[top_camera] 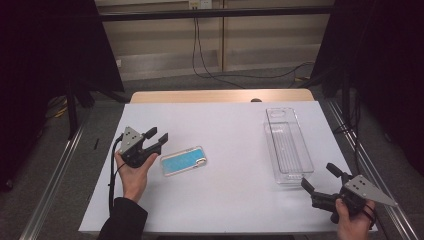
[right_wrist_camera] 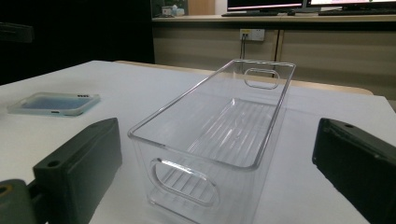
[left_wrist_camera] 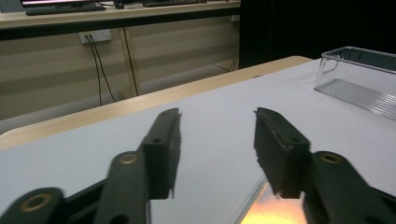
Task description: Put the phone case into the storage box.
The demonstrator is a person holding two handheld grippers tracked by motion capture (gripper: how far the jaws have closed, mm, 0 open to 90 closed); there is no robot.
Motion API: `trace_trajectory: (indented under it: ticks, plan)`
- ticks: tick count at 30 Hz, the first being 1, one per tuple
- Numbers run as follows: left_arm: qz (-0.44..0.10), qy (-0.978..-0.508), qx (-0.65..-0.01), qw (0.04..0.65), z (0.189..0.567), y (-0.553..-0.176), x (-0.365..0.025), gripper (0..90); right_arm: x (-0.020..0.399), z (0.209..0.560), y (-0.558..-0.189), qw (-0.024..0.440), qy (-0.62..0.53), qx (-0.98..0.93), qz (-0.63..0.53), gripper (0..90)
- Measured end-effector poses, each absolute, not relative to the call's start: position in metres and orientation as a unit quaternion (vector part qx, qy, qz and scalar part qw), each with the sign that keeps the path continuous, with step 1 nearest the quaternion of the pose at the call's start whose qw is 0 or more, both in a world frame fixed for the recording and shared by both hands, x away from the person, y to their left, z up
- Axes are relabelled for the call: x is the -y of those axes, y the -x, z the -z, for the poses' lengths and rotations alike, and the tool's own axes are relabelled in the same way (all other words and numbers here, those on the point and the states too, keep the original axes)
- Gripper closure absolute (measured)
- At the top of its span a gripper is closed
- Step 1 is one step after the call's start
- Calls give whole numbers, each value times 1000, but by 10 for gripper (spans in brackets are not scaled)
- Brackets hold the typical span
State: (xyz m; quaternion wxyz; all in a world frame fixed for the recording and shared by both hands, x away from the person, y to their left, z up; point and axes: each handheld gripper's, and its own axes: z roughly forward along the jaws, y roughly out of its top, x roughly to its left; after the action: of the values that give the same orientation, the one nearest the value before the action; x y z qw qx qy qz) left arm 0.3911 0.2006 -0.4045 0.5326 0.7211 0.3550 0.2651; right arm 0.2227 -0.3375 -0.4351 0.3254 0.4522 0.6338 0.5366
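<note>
A white sheet covers the counter (top_camera: 225, 200), leaving a strip of pale wood along its far edge. The phone (top_camera: 183, 160) shows a bright blue face inside a clear, whitish case. The bin (top_camera: 288, 146) is clear plastic, its floor ribbed with fine parallel lines. Both the left gripper (top_camera: 157, 136) and the right gripper (top_camera: 320, 176) are black, each topped by a grey plate dotted with small dark holes. A black sleeve (top_camera: 124, 220) covers the left forearm. Grey carpet surrounds the counter.
</note>
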Motion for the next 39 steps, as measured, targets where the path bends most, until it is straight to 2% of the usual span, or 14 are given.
trace_trajectory:
  ticks: [7,14,39]
  plan:
    - [-247,-725,-352,538,404,-391,-202,799,337,435,-223,327,-452,-633,-537,11]
    - [-232,-738,-368,515,401,-392,-203,900,337,435,-223,326,-450,-635,-536,11]
    - [-145,-810,-390,414,396,-426,-197,900,337,435,-222,328,-452,-634,-535,12]
